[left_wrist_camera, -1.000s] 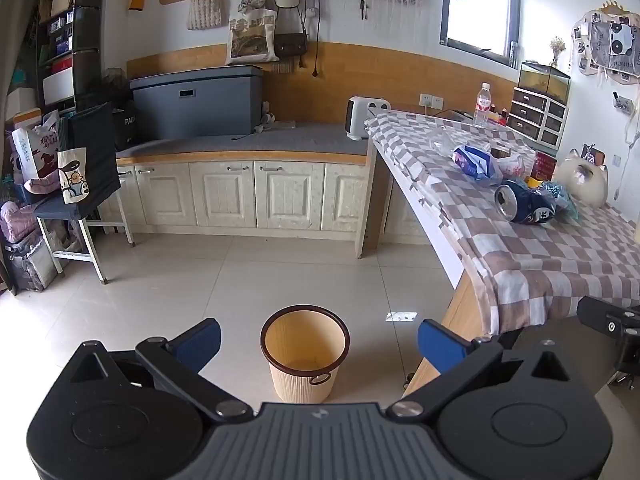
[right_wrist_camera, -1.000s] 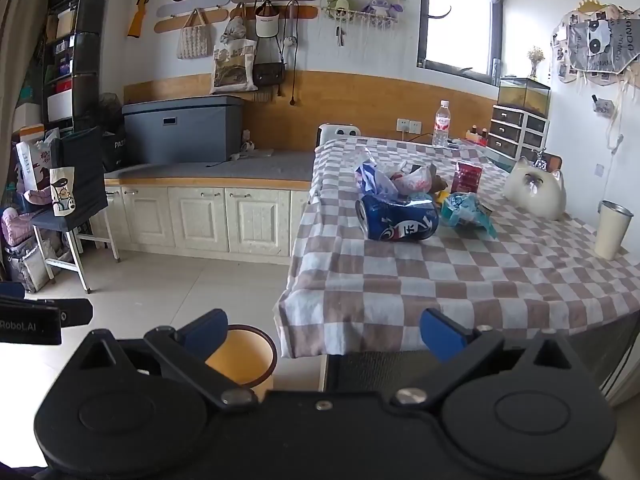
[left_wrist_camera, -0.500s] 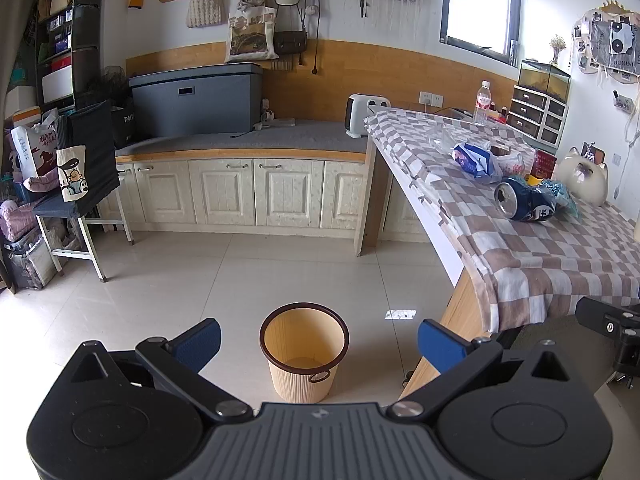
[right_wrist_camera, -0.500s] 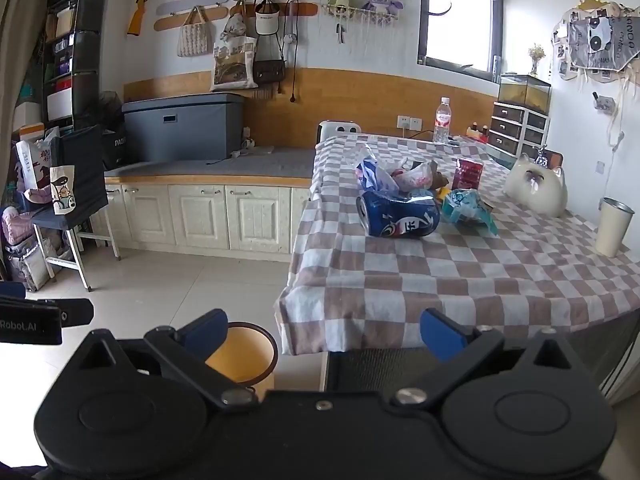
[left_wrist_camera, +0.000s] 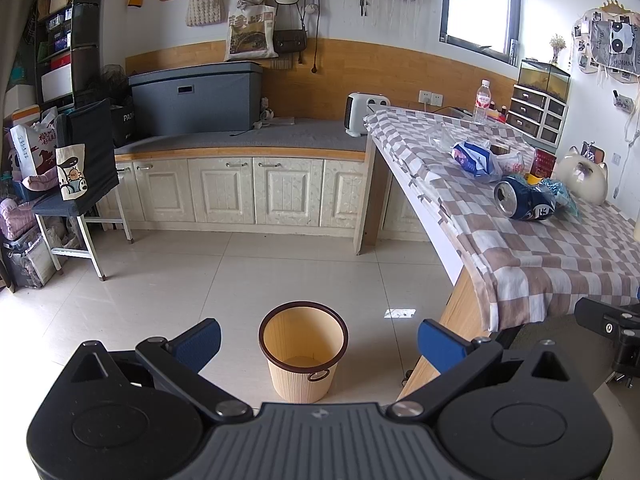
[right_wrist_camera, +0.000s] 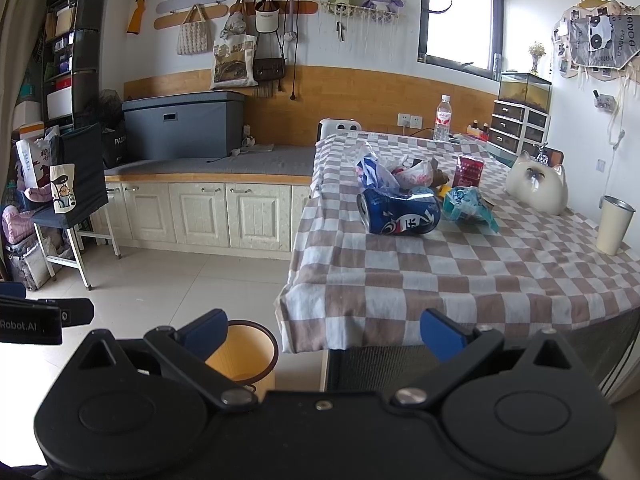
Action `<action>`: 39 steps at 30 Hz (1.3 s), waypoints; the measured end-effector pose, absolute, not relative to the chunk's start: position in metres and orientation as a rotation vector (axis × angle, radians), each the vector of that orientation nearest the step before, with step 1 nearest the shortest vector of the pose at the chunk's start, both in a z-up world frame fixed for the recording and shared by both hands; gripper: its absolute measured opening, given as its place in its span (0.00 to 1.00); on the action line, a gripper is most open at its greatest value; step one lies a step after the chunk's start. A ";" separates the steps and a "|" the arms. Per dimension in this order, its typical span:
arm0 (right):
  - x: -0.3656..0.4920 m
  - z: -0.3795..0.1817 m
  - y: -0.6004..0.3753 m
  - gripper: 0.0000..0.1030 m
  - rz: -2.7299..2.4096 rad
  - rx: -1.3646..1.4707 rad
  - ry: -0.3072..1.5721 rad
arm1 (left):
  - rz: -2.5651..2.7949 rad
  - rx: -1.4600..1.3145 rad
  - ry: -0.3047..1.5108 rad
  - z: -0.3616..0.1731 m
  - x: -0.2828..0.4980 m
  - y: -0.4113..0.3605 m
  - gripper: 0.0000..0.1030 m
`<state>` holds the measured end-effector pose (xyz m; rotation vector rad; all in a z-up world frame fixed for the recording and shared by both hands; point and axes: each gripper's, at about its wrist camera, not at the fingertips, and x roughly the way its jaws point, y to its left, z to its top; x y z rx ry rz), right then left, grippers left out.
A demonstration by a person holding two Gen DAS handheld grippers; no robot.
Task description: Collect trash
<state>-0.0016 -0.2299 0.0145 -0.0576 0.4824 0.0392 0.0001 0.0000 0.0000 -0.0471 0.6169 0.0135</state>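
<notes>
The left gripper [left_wrist_camera: 319, 338] was spread wide and held nothing; its blue pads [left_wrist_camera: 199, 343] stood far apart. Seen from the left wrist, the tan waste bin [left_wrist_camera: 303, 350] stood upright on the tiled floor [left_wrist_camera: 168, 280], between the two pads, and it looked empty inside. The table [left_wrist_camera: 560, 272] with a checked cloth was at 2 o'clock from the bin.

The right gripper [right_wrist_camera: 322, 334] was also spread wide, with nothing between its fingers. In its view the bin [right_wrist_camera: 244, 354] was at 7 o'clock, partly behind the left pad. The trash lay together on the checked cloth [right_wrist_camera: 460, 276] at about 12 o'clock: a crushed blue can [right_wrist_camera: 400, 212] on its side, a teal wrapper [right_wrist_camera: 466, 204] just beside it at 3 o'clock, and a blue-white plastic bag [right_wrist_camera: 374, 172] touching the can from behind. A red packet [right_wrist_camera: 468, 171] stood behind the wrapper. A cat-shaped ornament [right_wrist_camera: 538, 188] and a cream cup [right_wrist_camera: 614, 226] stood well apart at 2 o'clock.
</notes>
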 end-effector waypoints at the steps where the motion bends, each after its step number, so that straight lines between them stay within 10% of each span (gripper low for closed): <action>1: -0.002 0.014 -0.230 1.00 0.040 -0.058 0.483 | 0.014 -0.047 0.617 0.000 0.000 0.000 1.00; 39: -0.005 0.015 -0.229 1.00 0.040 -0.055 0.492 | 0.013 -0.049 0.622 0.000 0.000 0.000 1.00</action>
